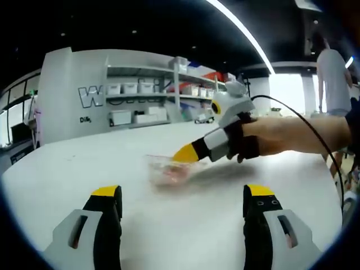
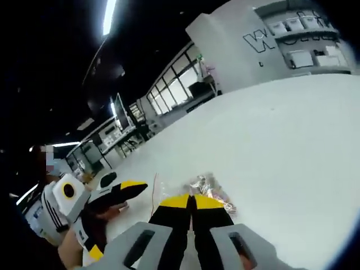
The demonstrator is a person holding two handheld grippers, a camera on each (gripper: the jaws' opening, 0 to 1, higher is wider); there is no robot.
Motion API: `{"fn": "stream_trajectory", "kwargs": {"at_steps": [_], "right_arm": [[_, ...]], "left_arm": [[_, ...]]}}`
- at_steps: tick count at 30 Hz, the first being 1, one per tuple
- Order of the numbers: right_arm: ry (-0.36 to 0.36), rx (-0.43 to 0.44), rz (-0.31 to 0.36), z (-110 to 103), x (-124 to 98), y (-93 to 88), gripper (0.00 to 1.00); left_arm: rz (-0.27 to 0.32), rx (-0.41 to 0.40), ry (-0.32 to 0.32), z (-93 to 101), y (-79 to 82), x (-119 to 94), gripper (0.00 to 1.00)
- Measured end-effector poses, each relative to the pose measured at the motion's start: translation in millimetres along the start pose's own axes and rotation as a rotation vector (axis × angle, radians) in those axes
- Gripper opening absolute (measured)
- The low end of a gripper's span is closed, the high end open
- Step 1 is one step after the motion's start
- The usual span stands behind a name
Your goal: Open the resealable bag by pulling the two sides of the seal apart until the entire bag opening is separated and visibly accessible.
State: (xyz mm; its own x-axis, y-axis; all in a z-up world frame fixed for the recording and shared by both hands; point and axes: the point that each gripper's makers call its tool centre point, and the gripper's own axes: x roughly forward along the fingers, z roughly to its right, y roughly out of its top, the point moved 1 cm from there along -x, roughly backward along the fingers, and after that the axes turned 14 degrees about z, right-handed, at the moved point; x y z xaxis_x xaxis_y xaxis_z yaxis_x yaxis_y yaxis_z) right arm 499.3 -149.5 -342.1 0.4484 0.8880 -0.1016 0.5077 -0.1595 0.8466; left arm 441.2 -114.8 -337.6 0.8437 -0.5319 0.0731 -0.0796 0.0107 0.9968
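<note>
Bag [image 1: 170, 169] of clear plastic lies flat on the white table [image 1: 84, 169], with something pinkish and crumpled showing through it, blurred in the left gripper view. Just at the bag's far right edge the right gripper [image 1: 183, 153] reaches in, held by a hand [image 1: 270, 138] in a dark fingerless glove, with a black cable running back from it; its yellow-tipped jaws look pressed together at the bag's edge. In the right gripper view the same claw [image 2: 191, 201] has its two yellow tips meeting tight, with the bag [image 2: 211, 188] lying right against them, apparently pinched at its edge. The left gripper [image 1: 185, 194] hangs short of the bag on its near side, its jaws standing wide apart and holding nothing. From the right gripper view the left gripper [image 2: 129, 188] sits beside the bag, apart from it, gripped by a gloved hand [image 2: 93, 228]. Beyond the bag, past the table's far edge, stand white shelves [image 1: 140, 90] with boxes, and a person [image 1: 332, 73] stands off to the side of them
</note>
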Motion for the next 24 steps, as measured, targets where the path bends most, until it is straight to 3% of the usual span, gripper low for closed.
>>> {"fn": "stream_trajectory", "kwargs": {"at_steps": [7,12,24], "right_arm": [[0.008,0.101,0.021,0.7,-1.7,2.8,0.00],[0.008,0.117,0.024,-0.8,-2.3,3.4,0.00],[0.027,0.251,0.043,-7.7,-5.7,-0.2,0.00]], "left_arm": [[-0.001,0.001,0.001,0.5,-0.3,-0.5,0.88],[0.000,0.000,0.000,0.7,-0.3,-0.4,0.88],[0.000,-0.001,0.000,0.7,-0.2,-0.8,0.88]]}}
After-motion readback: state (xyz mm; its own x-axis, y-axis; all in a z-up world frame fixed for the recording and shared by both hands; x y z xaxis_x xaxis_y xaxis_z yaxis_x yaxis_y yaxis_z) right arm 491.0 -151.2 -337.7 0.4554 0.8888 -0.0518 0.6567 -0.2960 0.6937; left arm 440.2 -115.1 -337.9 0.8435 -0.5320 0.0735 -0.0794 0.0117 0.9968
